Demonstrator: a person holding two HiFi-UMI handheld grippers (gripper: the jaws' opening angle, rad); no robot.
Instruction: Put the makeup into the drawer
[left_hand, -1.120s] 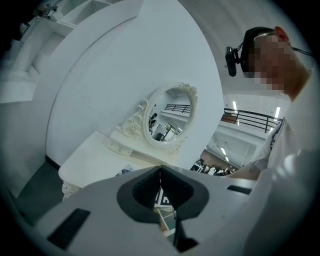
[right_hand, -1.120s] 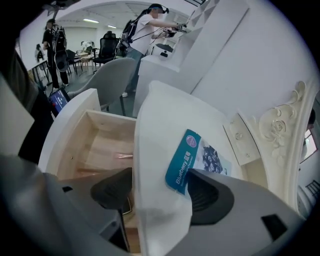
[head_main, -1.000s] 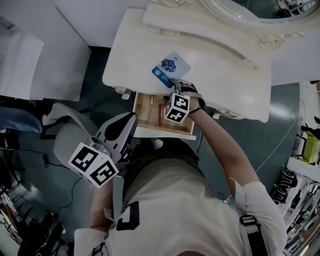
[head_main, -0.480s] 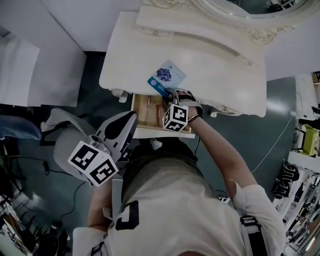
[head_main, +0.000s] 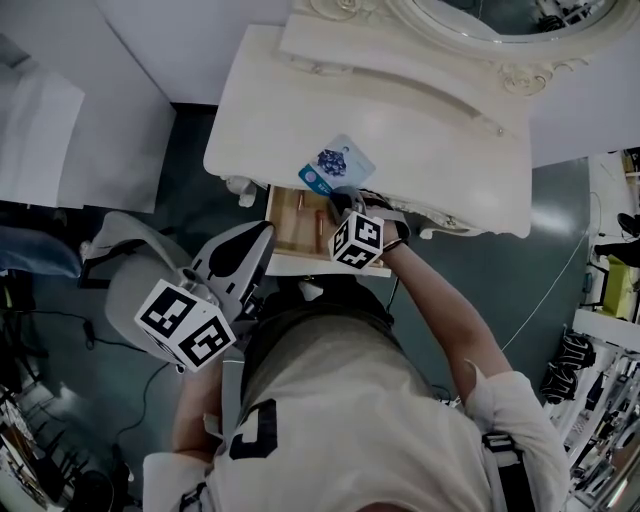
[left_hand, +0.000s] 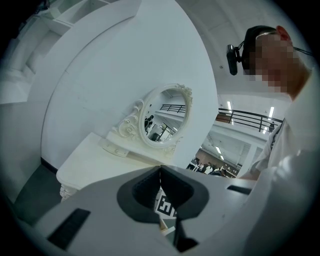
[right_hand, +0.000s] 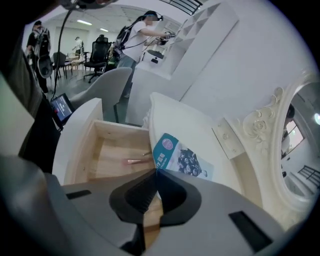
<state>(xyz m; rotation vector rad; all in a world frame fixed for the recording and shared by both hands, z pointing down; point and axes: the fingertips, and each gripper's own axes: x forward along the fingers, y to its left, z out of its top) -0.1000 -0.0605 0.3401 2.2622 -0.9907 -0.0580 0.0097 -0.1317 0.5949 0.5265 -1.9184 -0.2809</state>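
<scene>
- R gripper (right_hand: 156, 173): jaws have just been closing; now together, pinched on near corner of makeup packet (head_main: 337, 164); points steeply down at front edge of dressing table (head_main: 430, 130).
- Makeup packet: flat; teal band at one end, rest white w/ dark blue print; lies on tabletop at front edge; teal end overhangs open drawer (head_main: 292, 222); not in drawer yet.
- Drawer: pulled out below table edge; bare wood inside; thin pink stick (right_hand: 131, 161) lies on its floor; another small thin item just beside it, too small to tell what.
- L gripper (left_hand: 160, 169): jaws together, nothing betw. them; held low at person's left side, well apart from table & drawer; aimed roughly level toward table.
- Oval mirror (left_hand: 164, 116) w/ carved white frame stands at back of table.
- Person's R forearm (head_main: 440, 300) reaches fwd over drawer; R gripper's marker cube (head_main: 357, 240) sits over drawer's right part in head view.
</scene>
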